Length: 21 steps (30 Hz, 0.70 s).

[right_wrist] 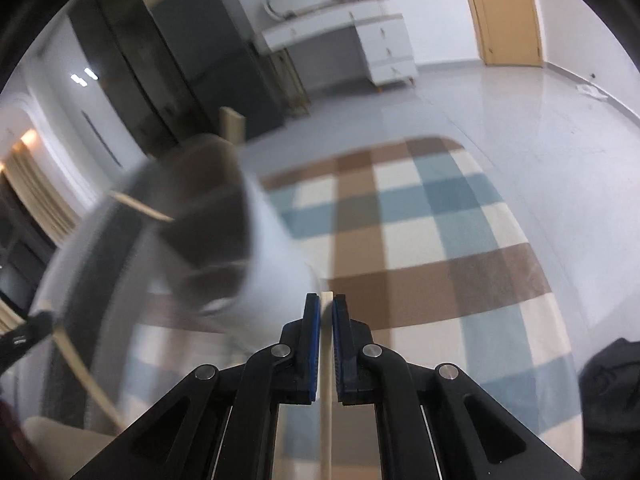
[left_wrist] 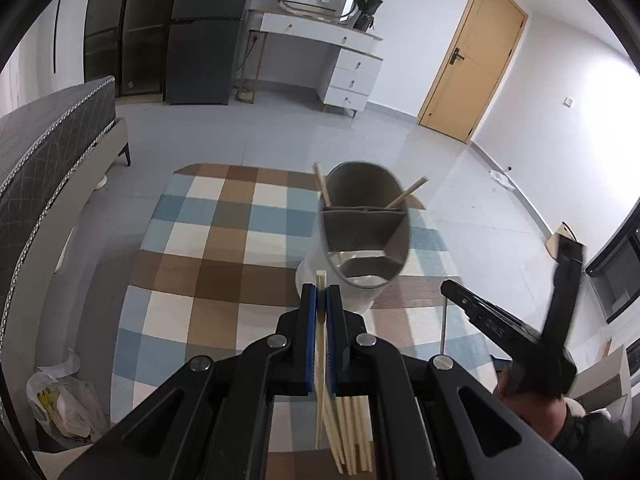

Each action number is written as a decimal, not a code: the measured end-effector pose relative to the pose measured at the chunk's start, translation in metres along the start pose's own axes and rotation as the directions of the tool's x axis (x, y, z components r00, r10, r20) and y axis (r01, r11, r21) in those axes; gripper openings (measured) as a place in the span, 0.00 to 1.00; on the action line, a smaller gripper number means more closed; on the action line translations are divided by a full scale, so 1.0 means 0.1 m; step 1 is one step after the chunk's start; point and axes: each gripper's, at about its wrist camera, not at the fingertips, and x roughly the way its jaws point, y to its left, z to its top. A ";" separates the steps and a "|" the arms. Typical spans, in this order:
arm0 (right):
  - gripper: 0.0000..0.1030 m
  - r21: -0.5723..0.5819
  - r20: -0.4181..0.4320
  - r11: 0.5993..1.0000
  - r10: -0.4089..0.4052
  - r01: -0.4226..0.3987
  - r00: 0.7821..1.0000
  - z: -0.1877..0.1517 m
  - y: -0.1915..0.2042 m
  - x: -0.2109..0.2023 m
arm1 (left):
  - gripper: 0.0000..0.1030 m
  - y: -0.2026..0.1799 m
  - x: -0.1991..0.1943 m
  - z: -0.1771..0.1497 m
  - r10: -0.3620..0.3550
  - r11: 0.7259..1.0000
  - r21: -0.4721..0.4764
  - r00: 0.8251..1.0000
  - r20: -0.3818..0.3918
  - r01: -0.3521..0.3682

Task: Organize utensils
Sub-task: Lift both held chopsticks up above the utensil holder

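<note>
A checkered tablecloth [left_wrist: 224,248] in blue, brown and cream is seen over the table. On it a grey utensil holder [left_wrist: 362,236] with inner dividers is standing, and two chopsticks [left_wrist: 406,194] are leaned in its far compartment. The left gripper [left_wrist: 322,296] is clenched on a single chopstick [left_wrist: 320,344], just before the holder; a loose bundle of chopsticks [left_wrist: 354,436] is lying under it. The right gripper [right_wrist: 326,306] is closed around another chopstick [right_wrist: 327,380], beside the blurred holder.

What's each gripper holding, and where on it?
Left gripper: a chopstick, gripped near its top end. Right gripper: another chopstick, also near its top end.
</note>
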 end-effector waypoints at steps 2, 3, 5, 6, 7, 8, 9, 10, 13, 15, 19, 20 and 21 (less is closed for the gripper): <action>0.05 -0.007 0.047 1.000 0.025 -0.025 0.999 0.01 0.13 -0.15 | 0.01 -0.08 -0.13 0.04 -0.006 1.000 0.014 1.000 0.016 0.006; 0.05 -0.007 0.078 0.998 0.055 -0.054 0.995 0.01 0.18 -0.29 | 0.01 -0.11 -0.15 0.06 -0.007 1.000 0.017 1.000 0.022 0.007; 0.05 -0.010 0.124 0.997 0.082 -0.081 0.989 0.04 0.27 -0.45 | 0.01 -0.20 -0.27 0.13 -0.013 0.999 0.037 0.999 0.045 0.012; 0.05 -0.012 0.143 0.995 0.096 -0.095 0.985 0.07 0.31 -0.48 | 0.01 -0.22 -0.30 0.15 -0.017 0.999 0.041 0.999 0.051 0.015; 0.05 -0.014 0.169 0.994 0.113 -0.112 0.979 0.11 0.35 -0.57 | 0.01 -0.26 -0.37 0.22 -0.023 0.999 0.048 0.998 0.066 0.019; 0.05 -0.020 0.189 0.992 0.124 -0.123 0.974 0.15 0.38 -0.63 | 0.01 -0.27 -0.39 0.25 -0.025 0.999 0.048 0.997 0.073 0.022; 0.05 -0.028 0.210 0.990 0.142 -0.139 0.967 0.20 0.42 -0.69 | 0.01 -0.30 -0.44 0.33 -0.033 0.998 0.048 0.996 0.086 0.029; 0.05 -0.036 0.236 0.986 0.167 -0.163 0.957 0.26 0.46 -0.76 | 0.01 -0.32 -0.48 0.40 -0.036 0.998 0.047 0.995 0.098 0.032; 0.05 -0.082 0.313 0.979 0.205 -0.188 0.927 0.50 0.61 -0.95 | 0.01 -0.36 -0.54 0.61 -0.038 0.998 0.054 0.990 0.135 0.031; 0.05 -0.111 0.360 0.970 0.240 -0.214 0.902 0.68 0.71 -1.04 | 0.01 -0.40 -0.56 0.79 -0.039 0.997 0.066 0.985 0.170 0.028; 0.05 -0.173 0.444 0.961 0.270 -0.213 0.854 1.00 0.90 -1.10 | 0.01 -0.43 -0.53 1.09 -0.045 0.996 0.080 0.967 0.250 0.026; 0.05 -0.186 0.462 0.960 0.274 -0.210 0.844 1.09 0.95 -1.07 | 0.01 -0.42 -0.51 1.14 -0.049 0.996 0.080 0.962 0.269 0.028; 0.05 -0.196 0.481 0.959 0.276 -0.205 0.832 1.18 1.00 -1.04 | 0.01 -0.41 -0.48 1.22 -0.047 0.996 0.083 0.955 0.292 0.024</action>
